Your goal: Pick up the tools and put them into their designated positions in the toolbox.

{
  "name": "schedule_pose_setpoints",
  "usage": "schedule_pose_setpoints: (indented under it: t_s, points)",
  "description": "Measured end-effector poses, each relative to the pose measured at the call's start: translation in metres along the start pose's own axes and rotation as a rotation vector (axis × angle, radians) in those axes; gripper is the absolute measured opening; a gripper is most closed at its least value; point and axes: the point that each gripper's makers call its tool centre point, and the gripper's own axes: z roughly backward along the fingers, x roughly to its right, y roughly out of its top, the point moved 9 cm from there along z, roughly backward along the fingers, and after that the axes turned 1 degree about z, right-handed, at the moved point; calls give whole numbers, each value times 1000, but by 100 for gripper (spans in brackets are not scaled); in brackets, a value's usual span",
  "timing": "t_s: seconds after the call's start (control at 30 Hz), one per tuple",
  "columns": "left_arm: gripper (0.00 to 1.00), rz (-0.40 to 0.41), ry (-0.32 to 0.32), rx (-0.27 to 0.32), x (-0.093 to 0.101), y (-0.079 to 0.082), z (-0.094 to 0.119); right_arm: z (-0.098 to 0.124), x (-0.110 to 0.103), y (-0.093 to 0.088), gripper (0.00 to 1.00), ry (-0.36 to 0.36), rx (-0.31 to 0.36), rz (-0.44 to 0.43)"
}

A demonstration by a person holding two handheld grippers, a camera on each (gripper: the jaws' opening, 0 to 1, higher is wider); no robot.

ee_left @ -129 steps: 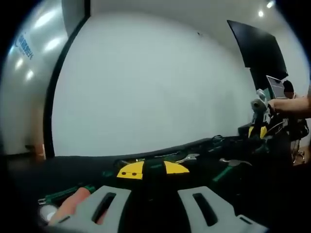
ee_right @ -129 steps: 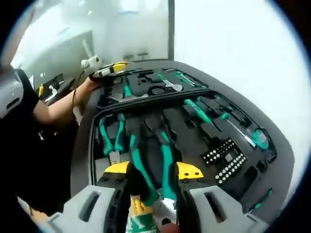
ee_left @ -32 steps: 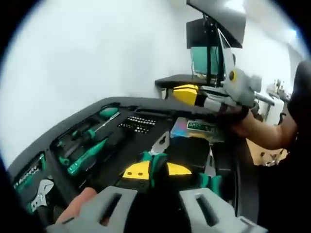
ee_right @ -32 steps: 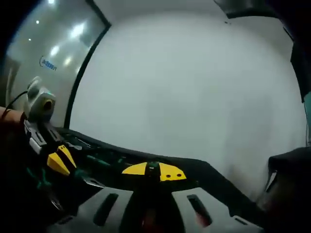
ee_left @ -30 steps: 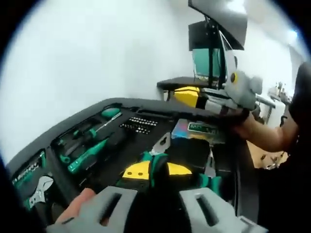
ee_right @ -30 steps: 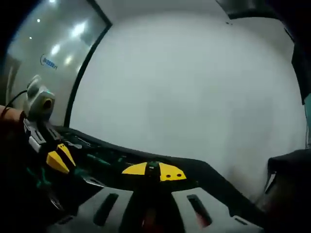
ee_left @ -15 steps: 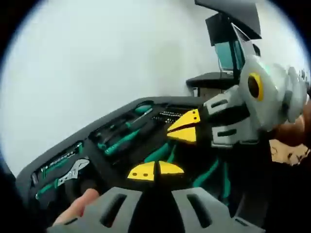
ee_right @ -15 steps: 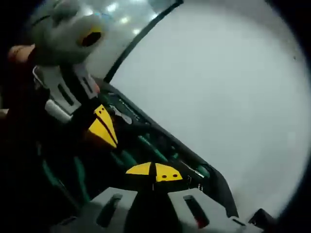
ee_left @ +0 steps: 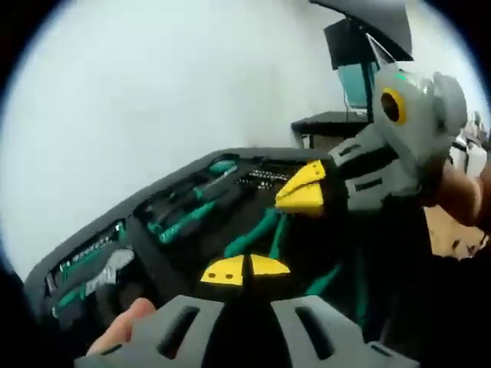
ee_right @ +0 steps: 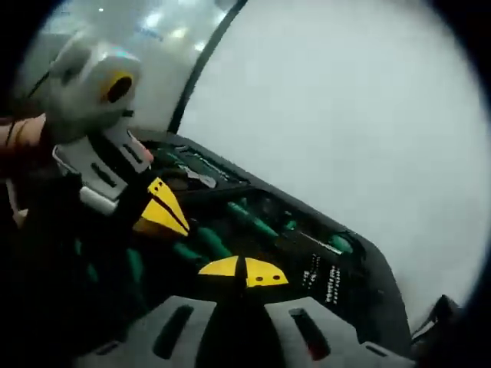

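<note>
both grippers sit over the open toolbox (ee_left: 165,249) w/ yellow tips pressed together, nothing between them — left gripper (ee_left: 245,268) and right gripper (ee_right: 244,271). green-handled pliers (ee_left: 257,234) lie in the toolbox just past the left tips; screwdrivers (ee_right: 249,218) beyond the right tips.

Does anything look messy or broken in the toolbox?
Nothing stands out. The green-handled tools in the toolbox lie in their slots, and I see nothing spilled or broken. Both grippers are shut, holding nothing.

Black toolbox (ee_left: 92,234), green-handled screwdrivers (ee_left: 184,222), grey left gripper (ee_left: 245,270) with yellow-tipped fingers (ee_left: 222,270)
</note>
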Motion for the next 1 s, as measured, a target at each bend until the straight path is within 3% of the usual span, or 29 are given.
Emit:
schedule_pose_setpoints:
  t_s: [0.03,0.07,0.1,0.13,0.2,0.27,0.3,0.33,0.4,0.43,0.53,0.63,0.7,1.0]
  points:
    - [0,-10,-1,10,1,3,-2,6,16,-2,0,-77,-3,-71]
    - [0,-21,-21,11,9,11,-3,5,22,-7,0,-75,-32,-140]
    - [0,-27,-29,8,12,15,-7,-2,24,-12,0,-21,-78,-192]
    - [0,-39,-35,5,16,20,-17,-6,21,-14,0,17,-94,-176]
    - [0,-52,-61,-15,19,21,-31,-11,9,-15,0,28,-98,-21]
    - [0,-43,-49,-84,20,14,-39,-15,-6,-20,0,67,-117,37]
    - [0,-40,-53,7,21,20,-37,-16,-11,-27,0,71,-174,81]
    - [0,-37,-71,-69,22,14,-32,-11,-8,-18,0,33,-107,109]
    - [0,-46,-66,-56,19,15,-33,-5,-7,-18,0,20,-124,13]
    - [0,-108,-58,-57,18,15,-33,-8,-5,-19,0,29,-128,8]
    - [0,-116,-47,-73,16,14,-35,-9,-4,-18,0,46,-141,-10]
    - [0,-165,-76,-88,22,21,-37,-12,-5,-18,0,54,-168,-26]
    - [0,-132,-89,-111,19,21,-38,-14,-5,-19,0,63,-177,-30]
    - [0,-146,-94,-155,21,23,-39,-20,-4,-24,0,79,-192,-35]
